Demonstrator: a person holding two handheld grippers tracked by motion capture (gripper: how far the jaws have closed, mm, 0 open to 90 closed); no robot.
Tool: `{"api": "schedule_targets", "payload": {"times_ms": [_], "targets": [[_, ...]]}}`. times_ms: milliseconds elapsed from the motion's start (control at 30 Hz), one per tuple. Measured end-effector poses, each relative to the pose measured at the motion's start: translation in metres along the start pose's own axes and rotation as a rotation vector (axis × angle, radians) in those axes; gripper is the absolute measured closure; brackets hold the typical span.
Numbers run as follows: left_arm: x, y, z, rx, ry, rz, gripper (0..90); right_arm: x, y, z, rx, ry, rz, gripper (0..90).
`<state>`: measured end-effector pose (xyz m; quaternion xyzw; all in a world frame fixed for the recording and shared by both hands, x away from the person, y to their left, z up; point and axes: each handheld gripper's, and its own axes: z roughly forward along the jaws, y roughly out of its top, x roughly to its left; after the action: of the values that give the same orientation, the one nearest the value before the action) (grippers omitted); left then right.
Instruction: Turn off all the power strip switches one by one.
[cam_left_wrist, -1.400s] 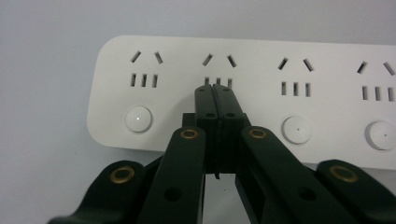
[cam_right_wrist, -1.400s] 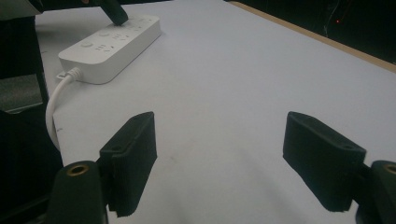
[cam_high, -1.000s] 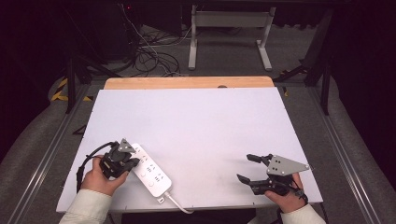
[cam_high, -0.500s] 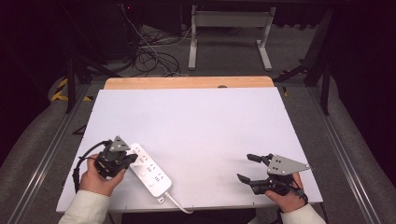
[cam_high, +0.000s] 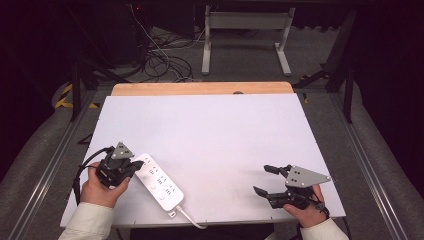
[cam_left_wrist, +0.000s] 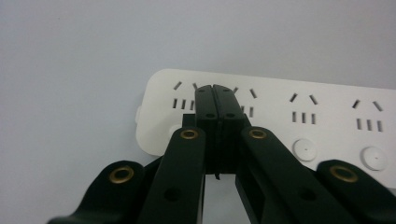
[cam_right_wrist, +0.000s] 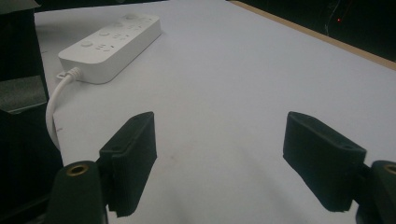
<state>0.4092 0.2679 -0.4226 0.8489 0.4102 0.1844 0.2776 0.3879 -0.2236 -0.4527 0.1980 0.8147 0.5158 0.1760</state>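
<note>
Toward the lower left of the high view, a white power strip (cam_high: 159, 182) lies flat and slantwise on the smooth, matt white worktop (cam_high: 210, 130). It is a long, slim plastic bar with rounded corners, rows of slotted sockets and small round buttons, and a white cord (cam_high: 191, 219) leaves its lower end toward the worktop's near edge. The left gripper (cam_high: 134, 167), black with a grey three-cornered plate, has its jaws closed flat against each other, nothing between them; in the left gripper view the joined tips (cam_left_wrist: 216, 100) stand over the strip's end sockets (cam_left_wrist: 184, 97). At the lower right, well apart from the strip, the right gripper (cam_high: 266, 179) hangs just above bare worktop with its blocky, rubbery black jaws wide apart and empty. A pale wooden strip (cam_high: 200, 88) edges the worktop's far side.
</note>
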Motion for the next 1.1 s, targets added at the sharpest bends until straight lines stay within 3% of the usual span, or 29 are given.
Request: {"api": "schedule_targets", "payload": {"times_ms": [267,533,1100], "targets": [[0.011,-0.003,0.008,0.036,0.018,-0.010,90.0,0.000,0.000,0.000,0.000,-0.001,-0.001,26.3],[0.019,-0.007,0.018,0.057,0.001,-0.031,90.0,0.000,0.000,0.000,0.003,-0.003,0.001,26.3],[0.019,-0.008,0.023,0.065,-0.003,-0.025,90.0,0.000,0.000,0.000,0.005,-0.004,-0.001,26.3]]}}
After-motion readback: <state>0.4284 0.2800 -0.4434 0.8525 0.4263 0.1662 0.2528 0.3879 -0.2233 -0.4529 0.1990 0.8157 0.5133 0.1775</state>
